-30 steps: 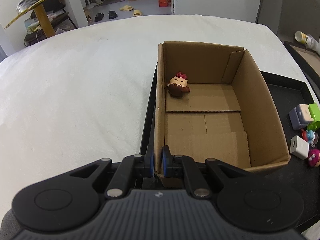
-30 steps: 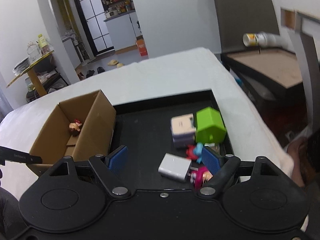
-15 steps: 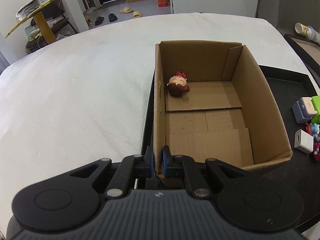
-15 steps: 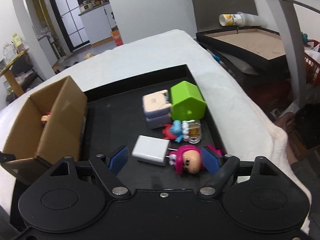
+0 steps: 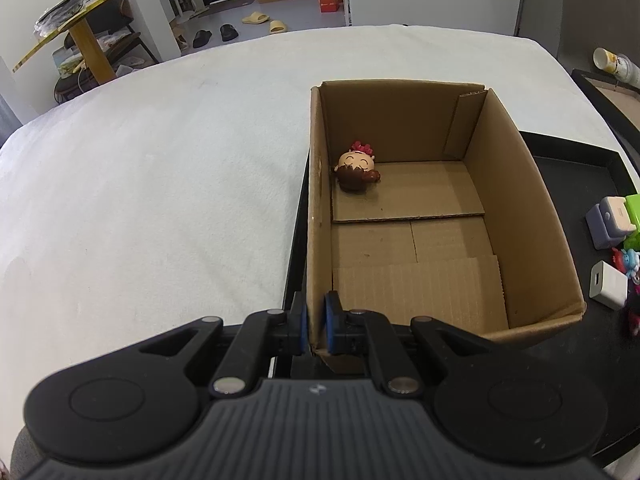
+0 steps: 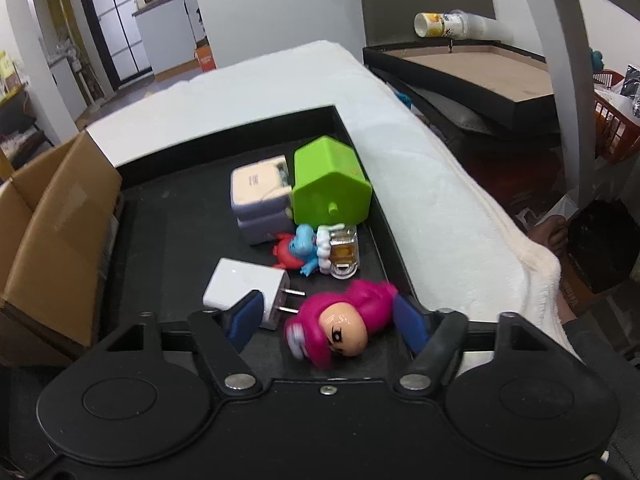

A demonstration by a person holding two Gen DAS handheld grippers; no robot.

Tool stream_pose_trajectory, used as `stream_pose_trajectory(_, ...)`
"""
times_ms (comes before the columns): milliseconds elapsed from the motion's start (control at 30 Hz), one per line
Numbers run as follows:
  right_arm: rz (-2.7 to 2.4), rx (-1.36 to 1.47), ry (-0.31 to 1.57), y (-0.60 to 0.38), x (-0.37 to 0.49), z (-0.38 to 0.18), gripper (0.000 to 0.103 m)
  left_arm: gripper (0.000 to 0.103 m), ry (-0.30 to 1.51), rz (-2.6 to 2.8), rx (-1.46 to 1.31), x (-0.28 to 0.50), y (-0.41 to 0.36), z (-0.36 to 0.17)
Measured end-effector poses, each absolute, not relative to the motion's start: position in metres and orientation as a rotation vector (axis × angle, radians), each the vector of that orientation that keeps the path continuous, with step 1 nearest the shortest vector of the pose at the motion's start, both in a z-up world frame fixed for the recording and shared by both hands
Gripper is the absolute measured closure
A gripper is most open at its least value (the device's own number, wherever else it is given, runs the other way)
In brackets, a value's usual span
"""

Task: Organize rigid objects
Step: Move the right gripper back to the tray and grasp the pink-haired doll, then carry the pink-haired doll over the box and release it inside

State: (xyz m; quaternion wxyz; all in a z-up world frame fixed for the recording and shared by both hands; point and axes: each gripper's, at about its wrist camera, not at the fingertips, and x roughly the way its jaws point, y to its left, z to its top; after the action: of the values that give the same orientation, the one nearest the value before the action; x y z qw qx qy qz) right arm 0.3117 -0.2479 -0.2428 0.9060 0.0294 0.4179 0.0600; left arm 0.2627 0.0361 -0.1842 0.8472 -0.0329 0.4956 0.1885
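White bedspread (image 5: 160, 184), black tray (image 6: 168, 216), cardboard box (image 5: 520, 184) standing on the tray.
No writing is legible anywhere. The left gripper (image 5: 315, 326) is clamped on the box's near-left wall; 1 brown-haired doll head (image 5: 357, 168) lies inside at the far left. The right gripper (image 6: 326, 320) has just been closing around the pink-haired figurine (image 6: 340, 330), which is blurred; whether the pads touch it is unclear. Just beyond lie a white plug adapter (image 6: 244, 286), a blue-and-red toy (image 6: 298, 248), a green house (image 6: 328, 186) and a lilac block (image 6: 260, 200).
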Motion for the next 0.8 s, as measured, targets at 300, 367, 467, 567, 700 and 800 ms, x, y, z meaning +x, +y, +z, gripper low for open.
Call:
stream_pose_trajectory(300, 0.153, 0.050, 0.878, -0.246, 0.301, -0.243, 0.062, 0.095, 1.044, 0.405, -0.076, 0.263, 0.035, -0.183)
stream_pose_trajectory(367, 0.162, 0.058, 0.886, -0.247, 0.300, -0.243, 0.063, 0.095, 1.043, 0.406, -0.078, 0.262, 0.034, -0.183)
stream_pose_trajectory(467, 0.172, 0.068, 0.887, -0.248, 0.297, -0.240, 0.063, 0.095, 1.044, 0.409, -0.080, 0.263, 0.034, -0.183)
stream_pose_trajectory(567, 0.189, 0.121, 0.898, -0.251, 0.297, -0.233, 0.063, 0.095, 1.048, 0.409, -0.086, 0.263, 0.034, -0.182)
stream_pose_trajectory(700, 0.200, 0.119, 0.888, -0.248, 0.296, -0.227, 0.063, 0.095, 1.048, 0.405, -0.087, 0.263, 0.032, -0.180)
stream_pose_trajectory(800, 0.217, 0.114, 0.882, -0.243, 0.295, -0.221, 0.063, 0.095, 1.047, 0.397, -0.093, 0.262, 0.032, -0.180)
